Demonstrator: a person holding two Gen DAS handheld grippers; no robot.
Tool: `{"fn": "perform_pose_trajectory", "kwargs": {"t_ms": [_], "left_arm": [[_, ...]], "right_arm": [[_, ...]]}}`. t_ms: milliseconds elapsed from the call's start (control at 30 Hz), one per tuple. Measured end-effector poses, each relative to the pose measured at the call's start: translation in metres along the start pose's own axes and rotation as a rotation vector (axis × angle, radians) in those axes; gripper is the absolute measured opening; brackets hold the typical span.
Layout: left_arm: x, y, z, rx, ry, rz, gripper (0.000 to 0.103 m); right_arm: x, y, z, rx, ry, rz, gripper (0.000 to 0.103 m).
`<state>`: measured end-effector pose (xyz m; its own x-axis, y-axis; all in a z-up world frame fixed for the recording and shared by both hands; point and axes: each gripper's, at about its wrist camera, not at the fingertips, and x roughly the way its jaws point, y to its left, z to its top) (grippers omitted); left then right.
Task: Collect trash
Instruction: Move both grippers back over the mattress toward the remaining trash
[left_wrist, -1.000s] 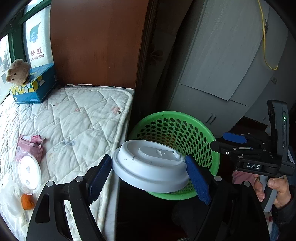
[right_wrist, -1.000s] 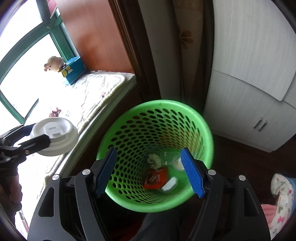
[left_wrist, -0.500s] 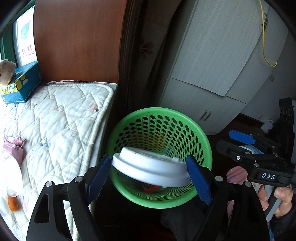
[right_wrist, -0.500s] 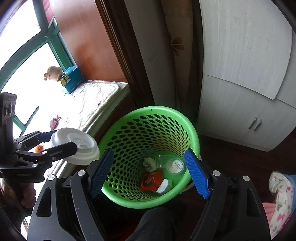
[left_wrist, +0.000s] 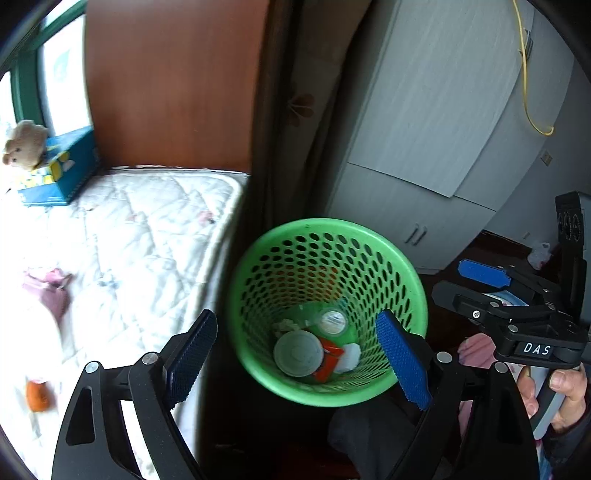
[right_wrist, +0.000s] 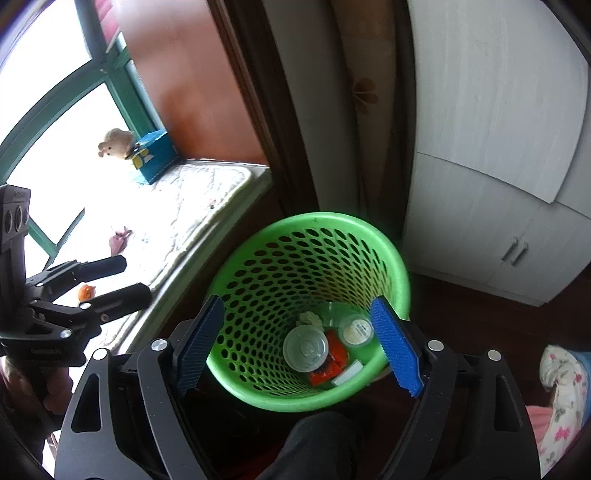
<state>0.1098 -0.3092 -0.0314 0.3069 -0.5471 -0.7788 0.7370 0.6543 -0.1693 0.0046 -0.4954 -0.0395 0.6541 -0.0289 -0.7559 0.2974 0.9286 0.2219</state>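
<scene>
My left gripper (left_wrist: 295, 362) and right gripper (right_wrist: 297, 345) are black frames with silver screws and blue ribbed pads (left_wrist: 402, 360); white "DAS" lettering marks my right one, at three o'clock.

Left wrist cam: rides on left gripper (left_wrist: 297, 363), looks fwd and steeply down along its fingers, close above green basket (left_wrist: 415, 284); mattress (left_wrist: 147, 236) off to its left, right gripper (left_wrist: 469, 284) at its right edge.
Right wrist cam: same setup on right gripper (right_wrist: 299, 347), steep downward, close.
Shared btwn views: basket interior w/ white lid (right_wrist: 305, 348), mattress, cabinet (right_wrist: 491, 221).
</scene>
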Motion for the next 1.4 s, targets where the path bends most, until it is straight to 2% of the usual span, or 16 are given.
{"fn": "perform_pose_trajectory", "kwargs": {"t_ms": [267, 500, 733, 967, 1200, 1400], "left_arm": [[-0.042, 0.039, -0.013, -0.062, -0.056, 0.105, 0.085], [-0.077, 0.090, -0.038, -0.157, -0.076, 0.206, 0.086], [-0.109, 0.151, -0.067, -0.247, -0.076, 0.315, 0.089], [-0.132, 0.203, -0.098, -0.256, -0.039, 0.414, 0.093], [-0.150, 0.252, -0.132, -0.312, -0.001, 0.456, 0.094], [-0.162, 0.273, -0.154, -0.341, 0.008, 0.466, 0.094]], "right_arm": [[0.006, 0.033, 0.004, -0.049, 0.007, 0.052, 0.084], [0.018, 0.075, 0.010, -0.123, 0.021, 0.108, 0.086], [0.033, 0.121, 0.011, -0.192, 0.047, 0.165, 0.086], [0.043, 0.166, 0.012, -0.253, 0.067, 0.224, 0.086], [0.050, 0.214, 0.011, -0.321, 0.088, 0.280, 0.086], [0.066, 0.263, 0.010, -0.349, 0.147, 0.364, 0.086]]}}
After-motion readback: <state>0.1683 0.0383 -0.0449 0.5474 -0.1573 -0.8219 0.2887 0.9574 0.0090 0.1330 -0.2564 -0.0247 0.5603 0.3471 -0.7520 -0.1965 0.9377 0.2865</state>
